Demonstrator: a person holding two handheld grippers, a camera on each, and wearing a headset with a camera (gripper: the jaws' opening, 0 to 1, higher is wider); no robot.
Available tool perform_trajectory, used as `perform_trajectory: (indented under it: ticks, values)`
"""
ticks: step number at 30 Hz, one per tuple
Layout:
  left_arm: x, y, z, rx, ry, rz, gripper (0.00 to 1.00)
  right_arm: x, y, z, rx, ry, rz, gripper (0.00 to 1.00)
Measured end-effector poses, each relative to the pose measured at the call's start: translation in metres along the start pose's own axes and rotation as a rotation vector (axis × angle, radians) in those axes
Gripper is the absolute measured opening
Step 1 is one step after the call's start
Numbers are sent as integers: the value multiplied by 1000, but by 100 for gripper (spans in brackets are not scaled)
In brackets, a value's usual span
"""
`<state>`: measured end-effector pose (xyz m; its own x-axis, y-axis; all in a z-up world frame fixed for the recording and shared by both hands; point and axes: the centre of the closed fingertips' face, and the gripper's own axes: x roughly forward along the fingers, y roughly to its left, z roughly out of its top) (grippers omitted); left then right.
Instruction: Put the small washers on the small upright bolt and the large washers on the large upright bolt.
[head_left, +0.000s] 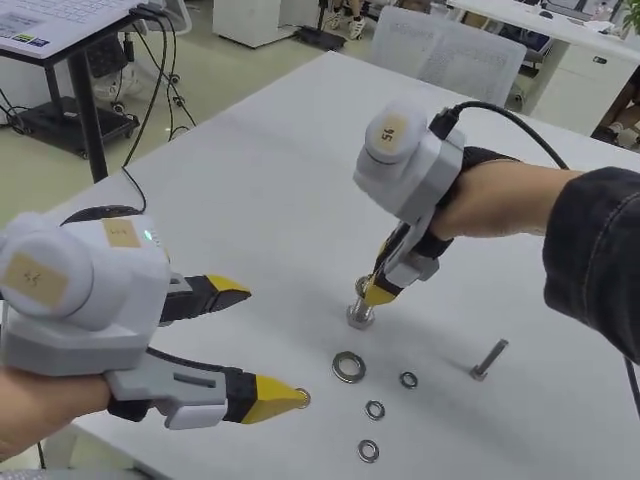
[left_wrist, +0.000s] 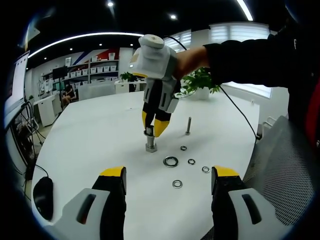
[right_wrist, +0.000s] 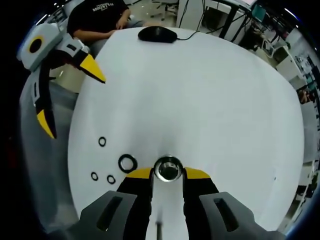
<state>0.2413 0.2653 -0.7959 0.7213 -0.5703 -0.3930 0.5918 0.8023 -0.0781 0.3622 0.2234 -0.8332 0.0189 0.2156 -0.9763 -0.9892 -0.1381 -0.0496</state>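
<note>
Your right gripper (head_left: 378, 292) points steeply down at the large upright bolt (head_left: 360, 312), which stands near the middle of the white counter (head_left: 250, 180). Its yellow-tipped fingers are drawn in close on either side of the bolt's top. In the right gripper view a shiny round ring sits between the fingertips, directly over the bolt. You cannot tell whether that ring is a washer or the bolt's own end, nor whether the fingers are pinching it or only flanking it. Your left gripper (head_left: 255, 345) hovers at the near left edge of the counter, its fingers spread wide and released, with nothing between them. One large washer (head_left: 348, 366) lies flat on the counter just in front of the large bolt. Three small washers (head_left: 375, 409) lie loose and apart from one another, just beyond it on your side. The small bolt (head_left: 489, 359) stands to the right of the washers, apart from the large bolt; in the left gripper view it looks upright.
</note>
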Motion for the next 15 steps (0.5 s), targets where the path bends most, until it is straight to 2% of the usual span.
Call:
perform_trajectory:
  ticks: [15]
  values:
    - [0,1,-3,-9,6,3,68,20,3,-6,21,5,3,24]
